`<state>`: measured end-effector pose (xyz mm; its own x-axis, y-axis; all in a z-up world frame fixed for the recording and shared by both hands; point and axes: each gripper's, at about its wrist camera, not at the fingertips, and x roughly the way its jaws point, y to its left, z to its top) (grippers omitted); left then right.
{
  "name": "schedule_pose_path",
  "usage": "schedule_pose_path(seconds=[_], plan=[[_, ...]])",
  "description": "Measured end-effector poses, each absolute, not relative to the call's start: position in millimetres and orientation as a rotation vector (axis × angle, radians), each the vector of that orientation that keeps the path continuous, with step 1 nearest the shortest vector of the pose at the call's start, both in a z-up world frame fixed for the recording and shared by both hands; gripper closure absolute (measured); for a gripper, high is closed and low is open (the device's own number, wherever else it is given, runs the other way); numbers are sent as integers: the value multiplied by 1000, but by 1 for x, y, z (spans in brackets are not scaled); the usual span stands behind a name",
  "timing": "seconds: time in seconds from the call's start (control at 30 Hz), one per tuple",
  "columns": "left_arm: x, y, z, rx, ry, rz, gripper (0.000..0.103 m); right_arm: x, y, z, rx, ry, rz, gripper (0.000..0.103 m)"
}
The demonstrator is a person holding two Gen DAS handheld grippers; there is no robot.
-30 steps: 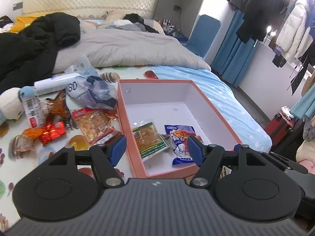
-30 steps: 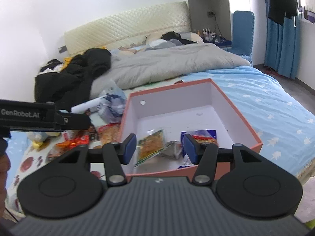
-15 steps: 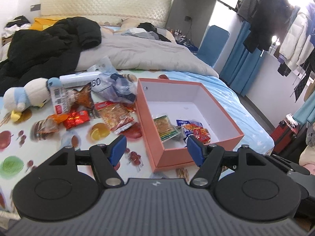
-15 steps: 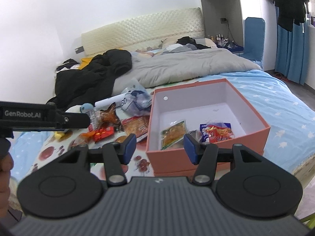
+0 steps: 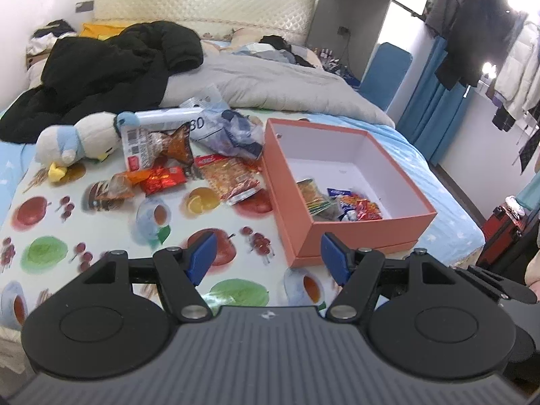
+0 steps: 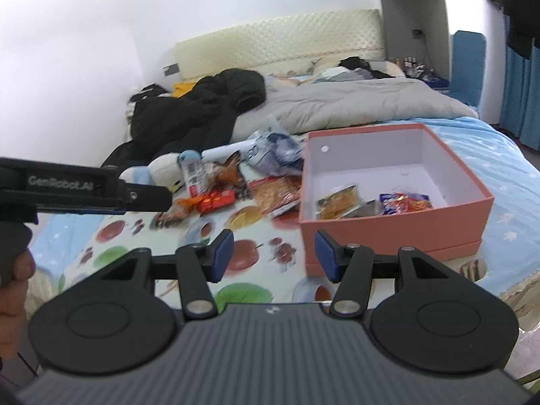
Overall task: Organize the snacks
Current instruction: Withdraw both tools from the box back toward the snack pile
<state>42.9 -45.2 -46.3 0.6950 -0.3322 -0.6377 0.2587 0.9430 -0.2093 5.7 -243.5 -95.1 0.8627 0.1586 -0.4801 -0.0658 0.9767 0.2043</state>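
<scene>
An open orange box [image 5: 293, 202] [image 6: 398, 233] with a white inside sits on the fruit-print sheet and holds a green-yellow packet [image 5: 312, 194] [image 6: 339, 200] and a blue-red packet [image 5: 357, 204] [image 6: 406, 201]. Several loose snacks lie left of it: a large orange packet [image 5: 229, 179] [image 6: 278, 194], a red packet [image 5: 162, 179] [image 6: 216, 199] and a clear bag [image 5: 158, 146]. My left gripper [image 5: 266, 258] is open and empty, above the sheet in front of the box. My right gripper [image 6: 273, 254] is open and empty, in front of the box's near left corner.
A white plush penguin [image 5: 79, 138] lies left of the snacks. A black coat [image 5: 111, 67] and a grey duvet [image 5: 270, 84] fill the far bed. A crumpled blue-white bag [image 5: 233, 128] lies behind the snacks. A red suitcase [image 5: 503, 233] stands right of the bed.
Both grippers have drawn back and up from the box, so the bed and the loose snacks now show in full. Both stay open and empty.
</scene>
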Motion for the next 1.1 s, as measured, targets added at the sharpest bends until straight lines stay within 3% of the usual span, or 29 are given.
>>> schedule_pose_path(seconds=[1.1], plan=[[198,-8,-109,-138,862,-209,30,137,-208,-132,116,632,242,47]])
